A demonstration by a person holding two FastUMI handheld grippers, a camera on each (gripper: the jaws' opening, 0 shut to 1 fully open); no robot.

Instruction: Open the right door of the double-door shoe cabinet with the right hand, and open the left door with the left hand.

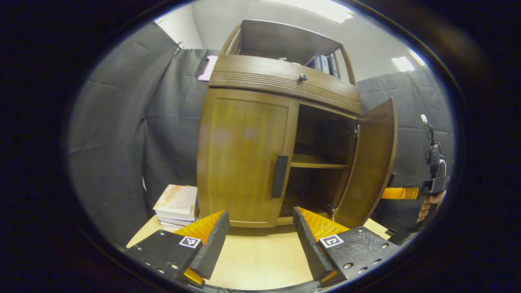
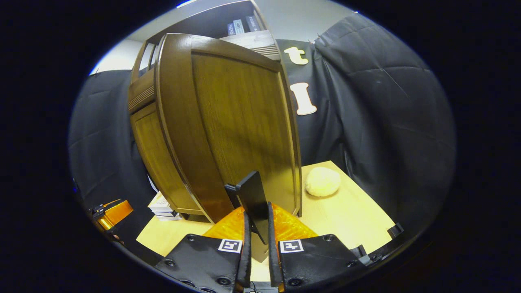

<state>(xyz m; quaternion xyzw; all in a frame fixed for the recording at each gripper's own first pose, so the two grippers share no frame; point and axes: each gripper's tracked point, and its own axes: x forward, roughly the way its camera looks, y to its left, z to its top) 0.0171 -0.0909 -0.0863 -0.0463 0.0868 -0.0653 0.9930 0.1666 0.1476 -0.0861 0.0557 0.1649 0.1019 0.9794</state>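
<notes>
The wooden shoe cabinet point(image 1: 281, 81) stands on a light table. Its left door point(image 1: 244, 154) is closed, with a dark vertical handle point(image 1: 279, 176) at its inner edge. Its right door point(image 1: 372, 162) is swung open, baring an inner shelf point(image 1: 319, 162). My left gripper point(image 1: 260, 240) is open, low in front of the left door and apart from the handle. In the right gripper view the right door point(image 2: 240, 122) looms close, and my right gripper point(image 2: 257, 232) is shut on the door's dark handle point(image 2: 254, 199). In the left gripper view the right gripper point(image 1: 411, 192) sits behind the open door, held by a hand point(image 1: 429, 203).
A stack of books point(image 1: 177, 203) lies on the table point(image 1: 256, 260) left of the cabinet. A pale fluffy ball point(image 2: 322, 182) rests on the table right of the open door. Books point(image 1: 325, 63) stand on the cabinet's top shelf. Black cloth walls surround the table.
</notes>
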